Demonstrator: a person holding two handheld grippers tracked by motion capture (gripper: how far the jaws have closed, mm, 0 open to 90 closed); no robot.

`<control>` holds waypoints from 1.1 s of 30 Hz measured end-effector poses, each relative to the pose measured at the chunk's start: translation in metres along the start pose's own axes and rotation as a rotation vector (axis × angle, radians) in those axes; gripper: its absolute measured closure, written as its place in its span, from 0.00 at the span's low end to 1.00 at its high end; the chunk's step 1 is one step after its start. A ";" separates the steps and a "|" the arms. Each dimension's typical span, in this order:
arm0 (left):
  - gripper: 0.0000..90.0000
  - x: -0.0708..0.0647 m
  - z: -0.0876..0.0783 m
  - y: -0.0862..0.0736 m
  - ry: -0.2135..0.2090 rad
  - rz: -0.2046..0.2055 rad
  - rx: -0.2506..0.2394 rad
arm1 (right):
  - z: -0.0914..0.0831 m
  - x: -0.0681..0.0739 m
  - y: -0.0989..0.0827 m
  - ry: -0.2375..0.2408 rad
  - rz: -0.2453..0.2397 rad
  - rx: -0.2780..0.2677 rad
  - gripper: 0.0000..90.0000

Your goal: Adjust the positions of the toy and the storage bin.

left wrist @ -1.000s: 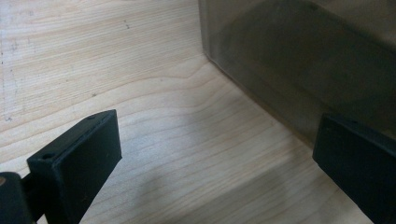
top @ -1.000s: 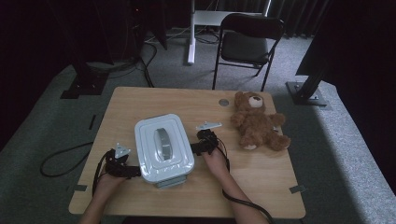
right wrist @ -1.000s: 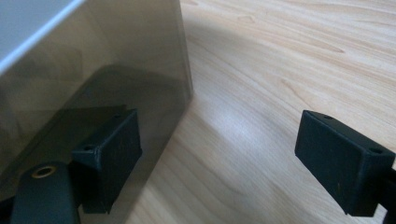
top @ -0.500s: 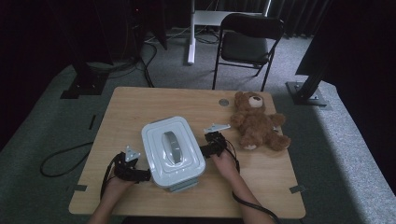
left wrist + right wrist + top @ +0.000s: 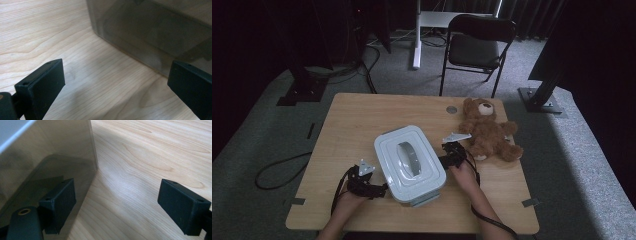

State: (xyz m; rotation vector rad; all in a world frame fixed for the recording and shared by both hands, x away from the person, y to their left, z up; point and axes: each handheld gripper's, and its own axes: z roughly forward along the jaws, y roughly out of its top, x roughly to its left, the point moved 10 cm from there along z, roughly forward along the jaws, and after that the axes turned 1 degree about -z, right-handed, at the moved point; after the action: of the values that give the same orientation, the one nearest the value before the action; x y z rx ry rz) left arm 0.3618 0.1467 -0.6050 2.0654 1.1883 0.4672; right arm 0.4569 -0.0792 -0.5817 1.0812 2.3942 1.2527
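Both spread-jawed grippers, left gripper [image 5: 379, 190] and right gripper [image 5: 443, 161], flank the pale-lidded, smoky-walled rectangular plastic box [image 5: 410, 164], its long axis running slantwise between them.

The teddy bear [image 5: 489, 132] crowds the box [image 5: 409, 165] on its right; bare table [image 5: 347, 125] lies left.

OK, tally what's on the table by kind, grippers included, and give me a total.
Lidded storage box: 1
Teddy bear: 1
Grippers: 2, the left gripper and the right gripper, one at each side of the box
Small round disc by the bear's head: 1
Total: 5
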 end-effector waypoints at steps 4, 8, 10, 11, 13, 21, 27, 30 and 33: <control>0.02 0.000 0.002 -0.002 -0.016 -0.041 0.008 | -0.003 -0.003 -0.001 -0.010 -0.020 0.002 0.15; 0.02 -0.001 0.001 -0.009 -0.057 -0.040 0.037 | -0.004 -0.003 -0.008 -0.040 -0.062 0.027 0.14; 0.02 0.002 -0.004 -0.011 -0.027 -0.004 0.035 | -0.006 -0.003 -0.013 -0.033 -0.069 0.033 0.14; 0.02 0.003 -0.006 -0.011 -0.021 0.003 0.026 | -0.007 -0.003 -0.017 -0.031 -0.072 0.035 0.14; 0.02 0.007 -0.012 -0.011 -0.009 0.005 0.008 | -0.011 -0.002 -0.024 -0.028 -0.078 0.032 0.14; 0.02 0.015 -0.041 0.002 0.007 -0.008 -0.045 | -0.031 -0.003 -0.059 -0.046 -0.097 0.030 0.14; 0.02 0.007 -0.057 0.013 0.009 0.018 -0.041 | -0.047 -0.007 -0.076 -0.078 -0.102 0.024 0.14; 0.02 -0.001 -0.064 0.021 -0.016 0.030 -0.060 | -0.057 -0.009 -0.083 -0.089 -0.087 0.004 0.14; 0.02 -0.011 -0.071 0.028 -0.044 0.053 -0.077 | -0.066 -0.013 -0.089 -0.109 -0.075 -0.014 0.14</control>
State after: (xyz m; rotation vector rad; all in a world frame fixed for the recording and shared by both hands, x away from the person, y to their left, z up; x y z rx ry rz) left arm 0.3299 0.1554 -0.5351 2.0346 1.0760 0.4822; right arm 0.3877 -0.1607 -0.6129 1.0182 2.3193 1.1535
